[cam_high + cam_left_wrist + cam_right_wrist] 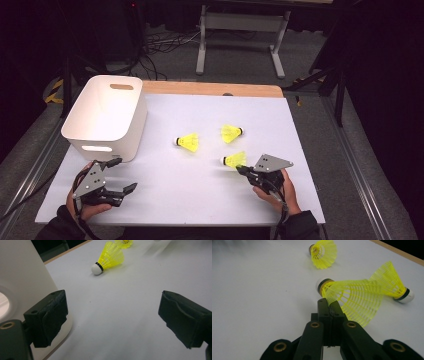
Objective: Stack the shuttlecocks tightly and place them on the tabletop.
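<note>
Step in hand: pick-up of the near shuttlecock. The right gripper is seen closed on the skirt edge of this shuttlecock; in the right gripper view the jaws are pressed together w/ yellow mesh pinched between the tips. The shuttlecock lies at the near right of the white surface, cork end pointed left, and appears to rest on the surface; lift-off cannot be confirmed.

Two further shuttlecocks are left loose: one at centre, one farther right, both apart from the gripped one.

The left gripper is held open at the near left, nothing between its jaws; it is parked just beside the near wall of the white bin. In the left gripper view the bin wall is seen close to one jaw.

Next move, as judged: shuttlecock to be raised clear, carried left and far to a pos. above the bin opening, then released. The grip is on thin mesh only, approx. at the rim, so slip or skirt deformation is a risk; a steady lift w/o jerks is called for. Bin rim must be cleared before descent.
</note>
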A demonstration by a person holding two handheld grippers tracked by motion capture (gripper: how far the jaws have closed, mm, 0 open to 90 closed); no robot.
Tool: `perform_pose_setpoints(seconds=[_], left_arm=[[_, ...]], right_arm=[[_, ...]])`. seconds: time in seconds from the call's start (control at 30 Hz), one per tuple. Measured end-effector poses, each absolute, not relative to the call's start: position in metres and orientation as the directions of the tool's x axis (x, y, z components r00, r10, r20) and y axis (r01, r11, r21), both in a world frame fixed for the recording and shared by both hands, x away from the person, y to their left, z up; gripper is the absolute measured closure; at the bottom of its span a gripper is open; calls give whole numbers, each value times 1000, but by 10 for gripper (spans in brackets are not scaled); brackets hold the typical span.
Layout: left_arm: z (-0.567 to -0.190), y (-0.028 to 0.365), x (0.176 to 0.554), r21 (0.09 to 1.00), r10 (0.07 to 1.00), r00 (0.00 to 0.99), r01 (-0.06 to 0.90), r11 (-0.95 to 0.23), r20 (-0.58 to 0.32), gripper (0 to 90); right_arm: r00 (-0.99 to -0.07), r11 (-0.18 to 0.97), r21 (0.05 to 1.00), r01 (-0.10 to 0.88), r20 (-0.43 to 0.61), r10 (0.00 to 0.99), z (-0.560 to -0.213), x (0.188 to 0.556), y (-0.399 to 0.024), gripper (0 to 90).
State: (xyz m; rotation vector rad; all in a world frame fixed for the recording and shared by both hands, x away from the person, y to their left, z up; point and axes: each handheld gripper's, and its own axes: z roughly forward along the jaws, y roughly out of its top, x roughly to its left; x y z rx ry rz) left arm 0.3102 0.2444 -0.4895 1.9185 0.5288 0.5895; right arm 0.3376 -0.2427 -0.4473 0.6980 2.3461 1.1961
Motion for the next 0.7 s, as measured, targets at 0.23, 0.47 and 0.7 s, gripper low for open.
perform_pose_setpoints(seconds=[0.23,0.47,0.7], left_arm=[[-489,245,310,918,595,786,96,-386,168,96],[-489,246,310,919,593,788,94,-382,166,96],[-489,246,311,921,590,791,94,-377,161,96]], right_arm=[[-800,506,837,210,-150,580,-439,357,-223,900],[-811,504,839,205,-142,567,-438,379,-203,900],[-817,486,844,224,-109,567,-441,397,-191,900]])
